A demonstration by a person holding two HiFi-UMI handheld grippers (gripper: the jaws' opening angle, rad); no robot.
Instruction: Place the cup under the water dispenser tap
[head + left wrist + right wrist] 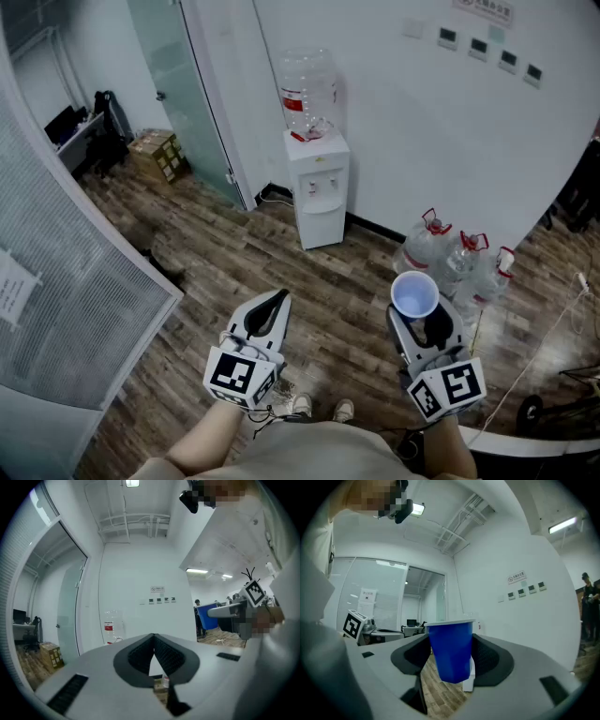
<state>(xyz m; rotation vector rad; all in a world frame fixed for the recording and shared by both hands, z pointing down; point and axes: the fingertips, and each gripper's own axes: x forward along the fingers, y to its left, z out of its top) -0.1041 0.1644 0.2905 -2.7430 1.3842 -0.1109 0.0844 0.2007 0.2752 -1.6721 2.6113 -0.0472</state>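
A blue paper cup (414, 295) with a white inside stands upright between the jaws of my right gripper (424, 326), which is shut on it. In the right gripper view the cup (450, 651) fills the gap between the dark pads (490, 660). The white water dispenser (319, 187), with a clear bottle on top, stands against the far wall, well ahead of both grippers. My left gripper (274, 305) is shut and holds nothing; its tips meet in the left gripper view (153, 638). Both grippers are held level at waist height above the wooden floor.
Several large water bottles (455, 258) stand on the floor to the right of the dispenser. A glass door (183, 94) and a cardboard box (157, 155) are at the back left. A partition with blinds (66, 281) runs along the left. A cable (534, 366) trails at the right.
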